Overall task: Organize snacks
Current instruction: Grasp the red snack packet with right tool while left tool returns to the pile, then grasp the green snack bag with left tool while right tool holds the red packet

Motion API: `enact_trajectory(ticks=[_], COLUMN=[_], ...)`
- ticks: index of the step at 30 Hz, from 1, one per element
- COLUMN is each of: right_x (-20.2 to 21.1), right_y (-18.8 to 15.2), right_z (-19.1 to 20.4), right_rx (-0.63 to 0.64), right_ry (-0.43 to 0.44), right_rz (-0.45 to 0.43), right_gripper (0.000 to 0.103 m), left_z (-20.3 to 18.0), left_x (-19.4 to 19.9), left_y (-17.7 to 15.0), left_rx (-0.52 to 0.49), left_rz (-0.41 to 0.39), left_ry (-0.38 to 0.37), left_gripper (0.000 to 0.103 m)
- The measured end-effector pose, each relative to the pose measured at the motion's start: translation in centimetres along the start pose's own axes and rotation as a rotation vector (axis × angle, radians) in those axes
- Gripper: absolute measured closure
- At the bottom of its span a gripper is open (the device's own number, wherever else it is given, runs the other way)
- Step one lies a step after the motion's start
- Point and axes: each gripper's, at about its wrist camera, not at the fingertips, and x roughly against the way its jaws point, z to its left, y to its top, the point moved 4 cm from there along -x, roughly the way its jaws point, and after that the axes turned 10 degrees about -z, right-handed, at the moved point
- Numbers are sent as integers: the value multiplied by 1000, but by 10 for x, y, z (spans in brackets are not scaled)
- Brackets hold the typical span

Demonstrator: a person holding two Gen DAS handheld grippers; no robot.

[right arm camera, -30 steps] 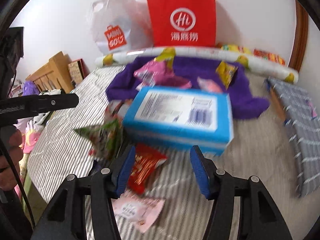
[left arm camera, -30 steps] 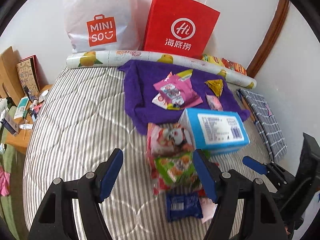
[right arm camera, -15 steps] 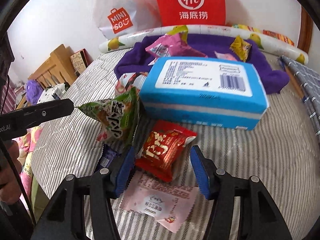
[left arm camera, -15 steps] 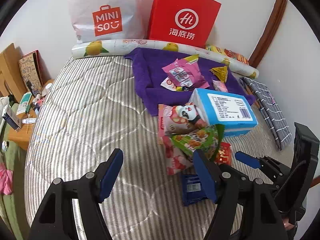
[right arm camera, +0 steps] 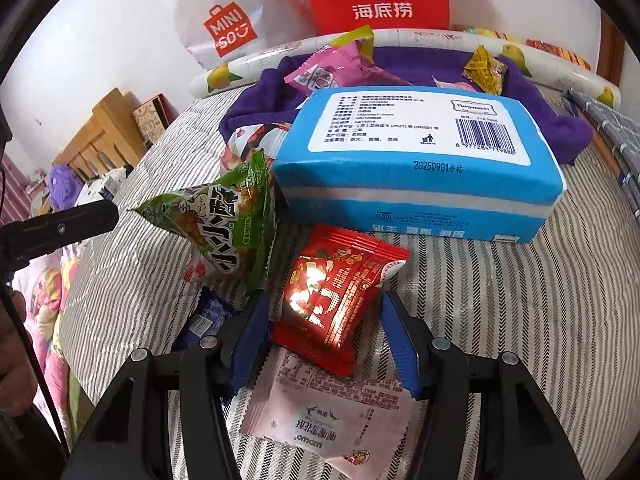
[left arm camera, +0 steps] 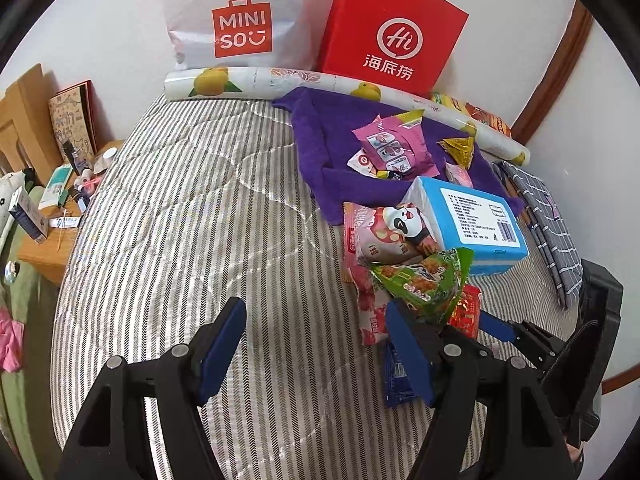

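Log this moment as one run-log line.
right gripper: open, straddling red snack packet | left gripper: open, nothing held | blue pack: on bed

A bed with a grey-and-white striped quilted cover [left arm camera: 192, 216] fills most of the view. At its far edge, against the white wall, stand a white MINISO plastic bag [left arm camera: 240, 16] and, to its right, a red paper bag [left arm camera: 394, 36] with white handles. In front of both lies a long roll printed with yellow fruit [left arm camera: 256, 80]. A crumpled purple towel [left arm camera: 320, 140] spreads over the cover just below the roll. A grey checked cloth [left arm camera: 548, 220] lies along the bed's right side. Left of the bed, a low wooden nightstand [left arm camera: 44, 256] carries small bottles and boxes, with a patterned book [left arm camera: 72, 120] propped behind it.
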Motion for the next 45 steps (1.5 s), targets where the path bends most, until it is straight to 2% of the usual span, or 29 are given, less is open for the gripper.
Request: enact_trajectory(ticks=[2,11,20,22,24,27,34,37,42,45], right_x=[-1,-3,-14,-15,-12,-2,19,20,18,16], right_y=[0,4,9,8,7,6,8,9,10,9], right_z=[0,-6,-5,-2,-2,-13,-53,-72,-89,-90], right_rx=[4,91,103,156,183,175,203,169,107,112], right_ry=[-1,-105,-118,-160,-165,-174,-267,-272,-212,-213], right_rz=[-9,-10,-24,-51,-61,-75,-121,-125,-151,-164], right_gripper=[45,47,46,59,59,59,59,59,59,59], left_z=[0,-2,-12,-18,-24,-31,-53,-64,-77,-84], left_x=[0,-1,1,3,4,0,-8,-10,-28,-38], left_y=[0,-3,-1,-1,0,-3,-4,-2,-2,-6], left_rx=[-1,-13,-15,-24,-41,-58,-81,-115,-172,-210], left_rz=[2,13,0,-12,-24,-11,-9,-23,-5,0], left_ry=[-2,4,-37,-62,-78,-97,-128,-143,-105,-85], left_gripper=[32,32,32,32,32,32,32,32,32,32])
